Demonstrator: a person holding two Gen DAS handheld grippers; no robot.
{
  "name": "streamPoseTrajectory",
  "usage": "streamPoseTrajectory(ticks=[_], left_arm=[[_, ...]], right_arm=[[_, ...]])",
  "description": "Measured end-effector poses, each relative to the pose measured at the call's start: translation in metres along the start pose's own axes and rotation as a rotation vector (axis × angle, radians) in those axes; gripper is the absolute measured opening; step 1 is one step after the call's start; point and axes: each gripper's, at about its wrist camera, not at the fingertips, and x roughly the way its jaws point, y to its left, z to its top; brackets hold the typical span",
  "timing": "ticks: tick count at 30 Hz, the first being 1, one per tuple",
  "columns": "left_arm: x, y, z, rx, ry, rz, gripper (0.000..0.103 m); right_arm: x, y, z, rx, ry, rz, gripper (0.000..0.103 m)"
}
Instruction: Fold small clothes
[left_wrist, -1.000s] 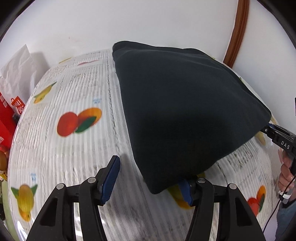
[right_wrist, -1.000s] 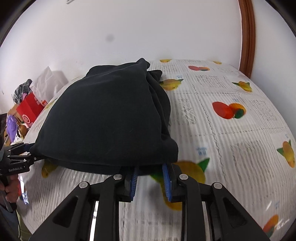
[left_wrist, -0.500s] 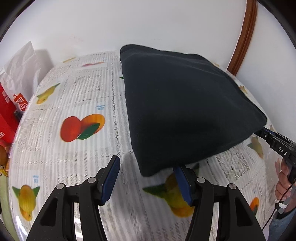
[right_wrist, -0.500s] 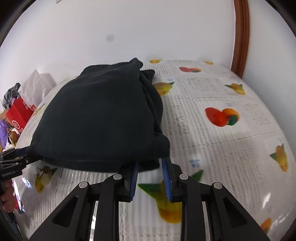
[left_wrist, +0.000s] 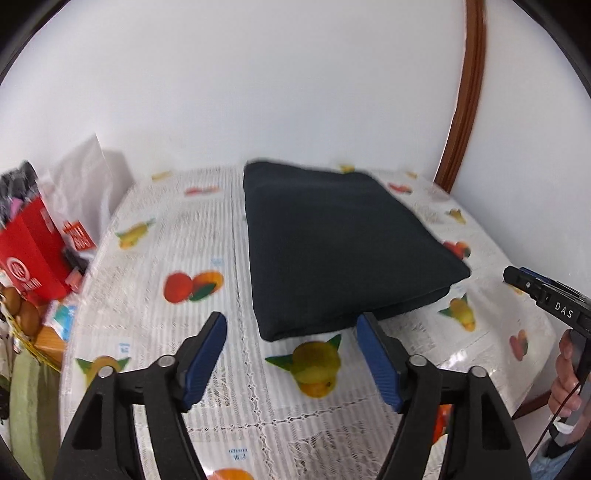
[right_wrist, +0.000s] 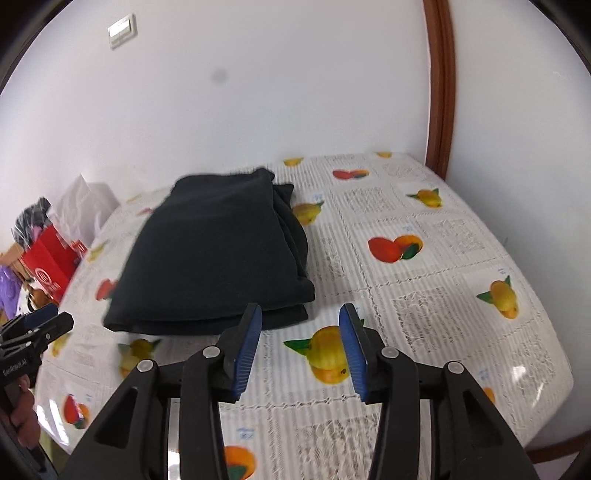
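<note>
left gripper (left_wrist: 291, 352): jaws have just been opening, now spread wide with nothing between them; only the fruit-print tablecloth (left_wrist: 207, 369) shows in the gap. half a second back the garment's near corner sat right at its inner pad; now that corner lies clear ahead of the fingertips, not touching.

right gripper (right_wrist: 301, 349): same story. jaws have just been opening, pads apart, empty. a second ago they were pinched on the near right corner of the cloth; that corner now rests on the table just beyond the left pad.

dark folded garment (left_wrist: 340, 247): lies flat on the table in a stacked rectangle, layers visible along its near and right edges in the right wrist view (right_wrist: 218, 258). earlier it was tented up, held off the surface at two near corners; now it has settled and sits toward the far side, left of centre as the right camera sees it. both cameras see it smaller and farther than before, so both claws have backed away and upward.

outward: red paper bag (left_wrist: 33, 254) and clutter at the far left table edge, well apart from the garment. white wall, brown door frame (left_wrist: 461, 110) at right.

reading: fold laid down and let go. this garment looks finished unless another halving is wanted; edges look even enough.
</note>
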Motion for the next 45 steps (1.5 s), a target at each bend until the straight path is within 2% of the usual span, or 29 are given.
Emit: streamPoseTrajectory(ticks=[6,7,11,14,21,27,45], left_arm=[[-0.047,-0.013,0.007,-0.004,-0.084,0.038,0.087],[-0.053,-0.014,0.007,-0.005,-0.092,0.044,0.088],[-0.075,-0.020,0.002,0.000,-0.120,0.082,0.093],[-0.084,-0.024,-0.002,0.014,-0.127,0.096,0.096],[-0.099,-0.029,-0.014,0.004,-0.146,0.112,0.098],[-0.106,-0.035,-0.019,0.020,-0.160,0.144,0.099],[-0.106,-0.035,-0.024,-0.001,-0.151,0.136,0.099]], right_arm=[[-0.048,0.013,0.002,-0.006,-0.029,-0.004,0.047],[-0.055,0.016,0.001,-0.010,-0.036,-0.007,0.052],[-0.087,0.023,-0.005,-0.027,-0.113,-0.023,0.085],[-0.103,0.027,-0.010,-0.045,-0.151,-0.036,0.092],[-0.120,0.036,-0.023,-0.098,-0.170,-0.087,0.096],[-0.127,0.035,-0.026,-0.090,-0.171,-0.096,0.097],[-0.130,0.033,-0.034,-0.091,-0.156,-0.125,0.097]])
